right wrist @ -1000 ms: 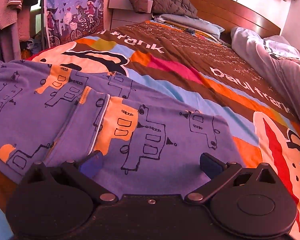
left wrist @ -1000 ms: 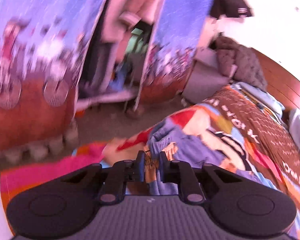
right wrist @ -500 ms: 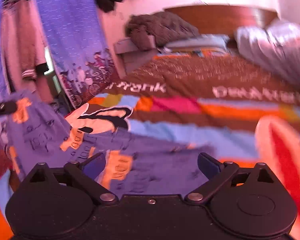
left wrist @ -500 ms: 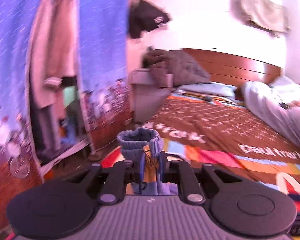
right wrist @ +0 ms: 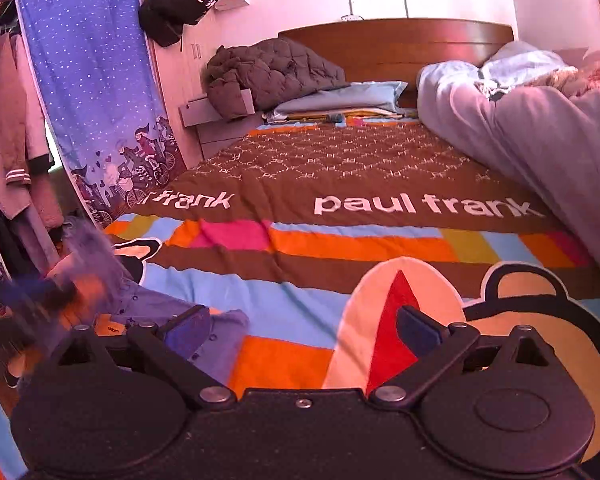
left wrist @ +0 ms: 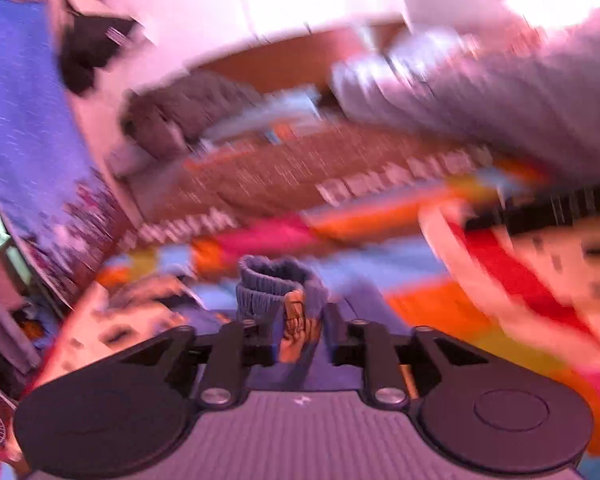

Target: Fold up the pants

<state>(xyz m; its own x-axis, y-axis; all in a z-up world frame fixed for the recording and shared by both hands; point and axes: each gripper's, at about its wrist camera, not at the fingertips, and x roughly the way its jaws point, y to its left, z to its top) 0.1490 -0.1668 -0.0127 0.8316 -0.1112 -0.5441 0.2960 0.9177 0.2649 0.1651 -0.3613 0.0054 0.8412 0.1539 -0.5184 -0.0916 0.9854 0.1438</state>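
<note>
The pants are purple-blue with orange prints. In the left wrist view my left gripper [left wrist: 300, 336] is shut on a bunched ribbed cuff of the pants [left wrist: 278, 292], held above the bedspread; the view is blurred. In the right wrist view my right gripper [right wrist: 304, 330] is open and empty over the bedspread. The pants [right wrist: 148, 304] lie at the lower left of that view, partly blurred, with the left gripper [right wrist: 24, 300] a dark smear beside them.
The colourful bedspread [right wrist: 340, 240] covers the bed. A grey duvet [right wrist: 540, 120] is heaped at the right, a dark quilted jacket [right wrist: 268, 72] and a pillow [right wrist: 340, 100] at the headboard. A blue curtain [right wrist: 88, 80] and hanging clothes [right wrist: 12, 140] stand at the left.
My left gripper has swung fast from facing the floor and wardrobe to facing the bed, carrying the cuff. My right gripper has come off the pants and moved right.
</note>
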